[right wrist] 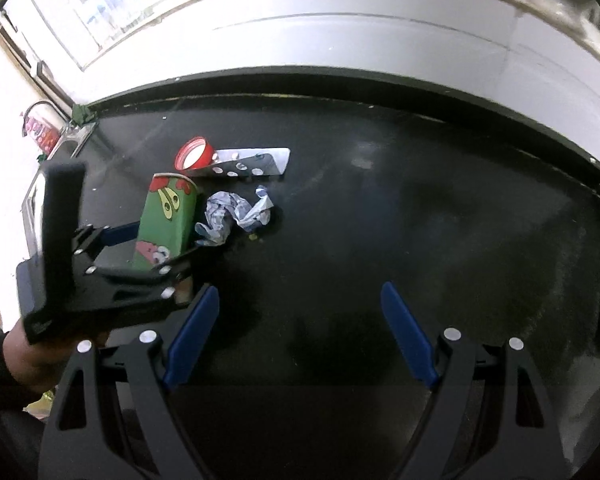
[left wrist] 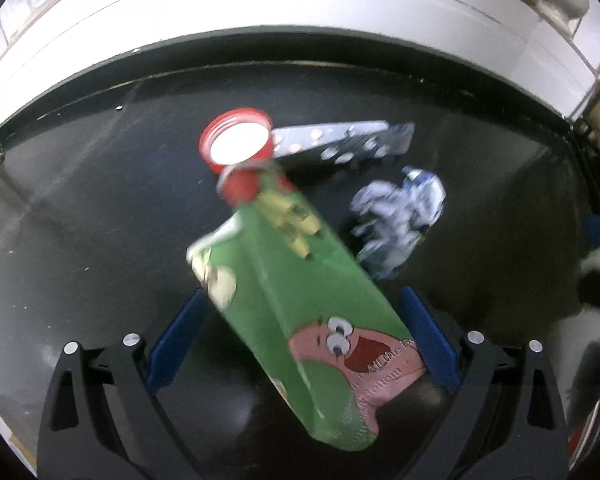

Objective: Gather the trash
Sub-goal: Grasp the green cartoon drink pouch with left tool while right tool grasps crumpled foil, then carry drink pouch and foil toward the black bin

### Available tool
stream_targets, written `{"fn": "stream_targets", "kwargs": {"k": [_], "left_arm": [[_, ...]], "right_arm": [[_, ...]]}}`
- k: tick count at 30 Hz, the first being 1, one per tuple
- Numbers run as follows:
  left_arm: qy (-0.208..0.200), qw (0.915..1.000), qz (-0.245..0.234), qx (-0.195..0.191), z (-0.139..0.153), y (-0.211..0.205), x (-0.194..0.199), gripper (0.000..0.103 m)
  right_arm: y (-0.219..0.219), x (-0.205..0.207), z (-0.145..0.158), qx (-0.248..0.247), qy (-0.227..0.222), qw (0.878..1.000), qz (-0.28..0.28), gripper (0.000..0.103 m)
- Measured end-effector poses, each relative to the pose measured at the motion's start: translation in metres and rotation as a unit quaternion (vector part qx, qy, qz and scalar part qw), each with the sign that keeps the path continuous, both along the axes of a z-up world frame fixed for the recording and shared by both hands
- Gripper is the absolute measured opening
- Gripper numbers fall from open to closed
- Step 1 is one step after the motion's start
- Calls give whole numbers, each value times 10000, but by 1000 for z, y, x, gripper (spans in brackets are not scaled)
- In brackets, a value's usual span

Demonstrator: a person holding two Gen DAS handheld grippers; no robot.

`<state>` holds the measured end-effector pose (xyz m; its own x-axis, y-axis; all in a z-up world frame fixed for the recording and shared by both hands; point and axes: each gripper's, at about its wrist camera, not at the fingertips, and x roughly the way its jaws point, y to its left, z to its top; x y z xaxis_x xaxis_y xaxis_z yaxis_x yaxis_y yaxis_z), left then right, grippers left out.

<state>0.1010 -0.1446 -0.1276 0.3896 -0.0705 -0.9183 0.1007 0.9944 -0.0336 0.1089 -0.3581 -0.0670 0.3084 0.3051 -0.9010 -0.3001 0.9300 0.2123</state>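
Note:
A green cartoon-printed carton (left wrist: 284, 280) with a red top stands tilted on the black table (right wrist: 420, 220). My left gripper (left wrist: 304, 294) is open with the carton between its blue fingers; the carton is blurred and does not look clamped. Just behind the carton lie a red lid (left wrist: 238, 144), a silver blister pack (left wrist: 340, 144) and a crumpled white-and-blue wrapper (left wrist: 400, 220). In the right wrist view I see the same carton (right wrist: 168, 216), lid (right wrist: 194, 156), blister pack (right wrist: 252, 164), wrapper (right wrist: 236, 212) and the left gripper (right wrist: 166, 236). My right gripper (right wrist: 300, 292) is open over bare table, to the right of the pile.
A white ledge (right wrist: 340, 40) runs behind the table's far edge. A metal sink rim (right wrist: 72, 136) sits at the far left corner. A hand in a dark sleeve (right wrist: 32, 356) holds the left gripper. Something black and white (left wrist: 596, 272) sits at the right edge.

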Motion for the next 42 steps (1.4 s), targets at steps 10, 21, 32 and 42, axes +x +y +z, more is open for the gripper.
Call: {"fn": "stream_targets", "kwargs": {"k": [10,21,32,42], "left_arm": [[-105,9983,-4,-582,3,48,-15,81],[5,9974,-193,-694,3,48,-4,58],[-162,9975,-331,-607,21,47,-25,55],[-383,9971,-451,-488,42,55,-54,56]], "right_arm": [[52,43,-39,115,352,9990,249,81],[86,61,-62,-152,271,9982,514,53],[79,35,-38,-68,25,9986,527,26],[77,-4,-4,-113,-318,9988,341,26]]}}
